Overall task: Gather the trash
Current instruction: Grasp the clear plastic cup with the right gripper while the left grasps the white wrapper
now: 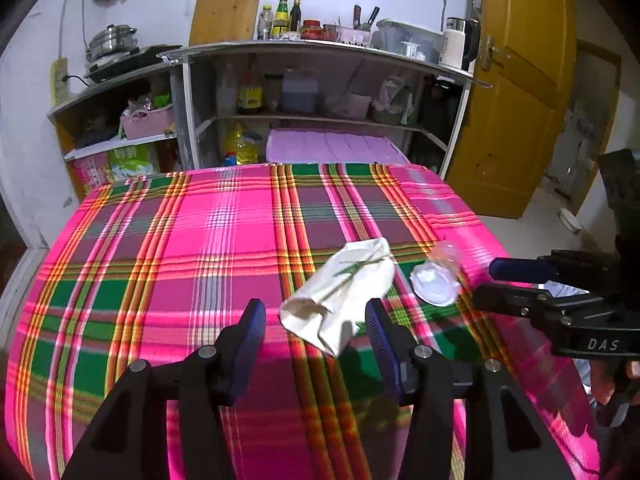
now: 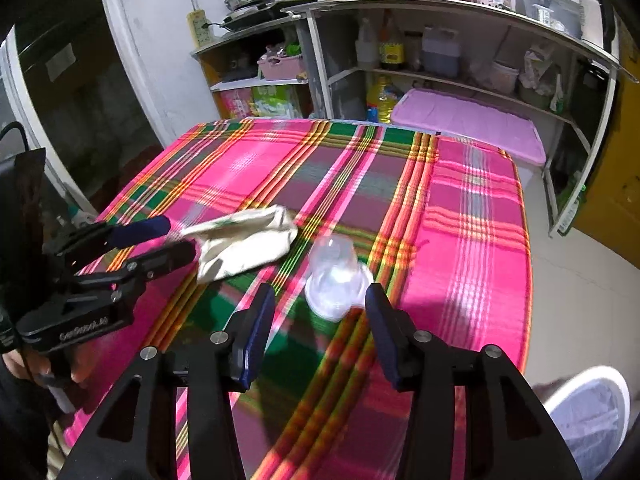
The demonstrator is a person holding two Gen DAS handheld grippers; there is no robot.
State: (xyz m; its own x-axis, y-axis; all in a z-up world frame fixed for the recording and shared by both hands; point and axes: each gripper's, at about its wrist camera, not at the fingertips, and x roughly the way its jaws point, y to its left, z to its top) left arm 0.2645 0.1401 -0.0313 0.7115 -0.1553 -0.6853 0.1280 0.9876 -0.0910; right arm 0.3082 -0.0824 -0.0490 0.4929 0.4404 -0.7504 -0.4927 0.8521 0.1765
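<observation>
Figure: two hand-held grippers over a counter (image 1: 120, 264) covered with a pink, green and yellow plaid cloth. Far left, beyond the counter, a steel pot (image 1: 110, 40) sits on a shelf unit (image 1: 320, 46) that carries bottles (image 1: 284, 18) along its top.

Left of centre on the counter lies a crumpled paper cup (image 1: 340, 292), white with a green print, on its side with its open mouth toward the near edge. The left gripper (image 1: 316, 332) hovers just short of it, its fingers spread wide and empty; the cup's near end lies between their tips without touching either pad.

Just right of the paper cup, and apart from it, a clear cup (image 2: 336, 276) lies tipped on its side, beside or on a clear round lid; which cannot be told. The right gripper (image 2: 320, 312) hangs near it with its fingers parted, nothing held; the cup sits just beyond their tips.

Far right, a yellow door (image 1: 520, 92) stands past the shelf unit.
</observation>
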